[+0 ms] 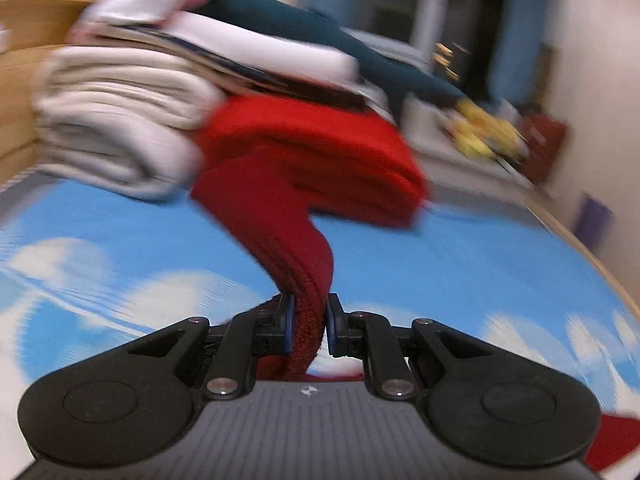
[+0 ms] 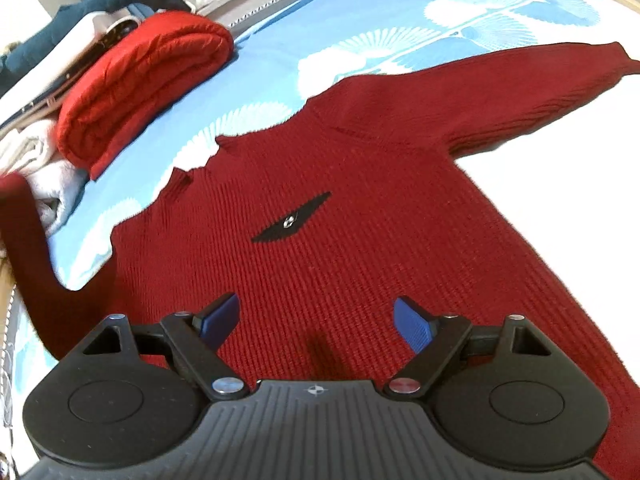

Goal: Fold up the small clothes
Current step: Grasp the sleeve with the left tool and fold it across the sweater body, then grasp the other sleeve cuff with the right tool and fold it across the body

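Observation:
A dark red knit sweater (image 2: pixel 340 208) with a small black emblem (image 2: pixel 291 223) lies spread flat, front up, on the blue-and-white bed sheet (image 2: pixel 380 40). Its right sleeve (image 2: pixel 532 88) stretches out to the upper right. My right gripper (image 2: pixel 316 322) is open and empty, hovering over the sweater's lower body. My left gripper (image 1: pixel 310 326) is shut on the sweater's left sleeve (image 1: pixel 288 240), which is lifted off the sheet; that raised sleeve also shows at the left edge of the right wrist view (image 2: pixel 28 248). The left wrist view is motion-blurred.
A folded bright red garment (image 2: pixel 148 80) lies at the sheet's upper left, next to a pile of folded white and cream clothes (image 1: pixel 120 120) with a dark teal garment (image 1: pixel 320 36) on top. A wooden bed edge (image 1: pixel 592 256) runs along the right.

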The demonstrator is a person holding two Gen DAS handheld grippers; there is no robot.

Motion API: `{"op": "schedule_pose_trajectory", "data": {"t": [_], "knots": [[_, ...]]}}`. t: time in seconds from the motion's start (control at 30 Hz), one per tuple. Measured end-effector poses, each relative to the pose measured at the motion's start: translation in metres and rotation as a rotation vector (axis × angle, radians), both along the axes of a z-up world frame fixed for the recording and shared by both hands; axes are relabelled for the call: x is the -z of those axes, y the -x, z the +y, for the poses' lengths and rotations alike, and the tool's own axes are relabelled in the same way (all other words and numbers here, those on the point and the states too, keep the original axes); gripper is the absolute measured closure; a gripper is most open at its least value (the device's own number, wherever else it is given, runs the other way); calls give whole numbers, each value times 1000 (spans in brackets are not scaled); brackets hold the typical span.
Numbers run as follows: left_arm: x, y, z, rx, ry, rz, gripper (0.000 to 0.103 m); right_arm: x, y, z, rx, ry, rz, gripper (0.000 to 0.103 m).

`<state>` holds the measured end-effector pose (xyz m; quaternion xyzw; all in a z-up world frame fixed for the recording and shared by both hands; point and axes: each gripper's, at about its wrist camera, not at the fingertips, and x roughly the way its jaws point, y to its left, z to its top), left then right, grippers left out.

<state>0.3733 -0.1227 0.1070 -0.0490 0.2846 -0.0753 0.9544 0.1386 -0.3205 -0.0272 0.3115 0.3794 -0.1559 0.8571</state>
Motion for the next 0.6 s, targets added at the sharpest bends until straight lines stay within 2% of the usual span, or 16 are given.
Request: {"op": "schedule_pose_trajectory", "data": {"t": [0.07, 0.13, 0.2, 0.23, 0.27, 0.33, 0.47, 0.53, 0.6], "knots": [[32, 7, -60, 114, -30, 50, 84, -1, 6, -7, 7, -10, -9, 17], [69, 21, -111, 271, -37, 115, 81, -2, 11, -15, 20, -25, -9, 18], [101, 31, -142, 408, -33, 201, 46, -3, 16, -23, 37, -43, -16, 18], [112, 34, -151, 417, -66, 243, 16, -4, 18, -27, 43, -50, -22, 18], [119, 39, -155, 398, -103, 240, 7, -5, 20, -31, 50, -51, -31, 18], [123, 49, -146, 394, -160, 166, 2, -7, 26, -39, 67, -45, -43, 18], [116, 58, -99, 320, -238, 113, 1, -8, 34, -52, 102, -66, -58, 18], [110, 64, -64, 224, -302, 94, 0, -7, 37, -57, 116, -92, -65, 18], [111, 69, -25, 100, -413, 116, 0, -6, 37, -59, 122, -130, -86, 18]]}}
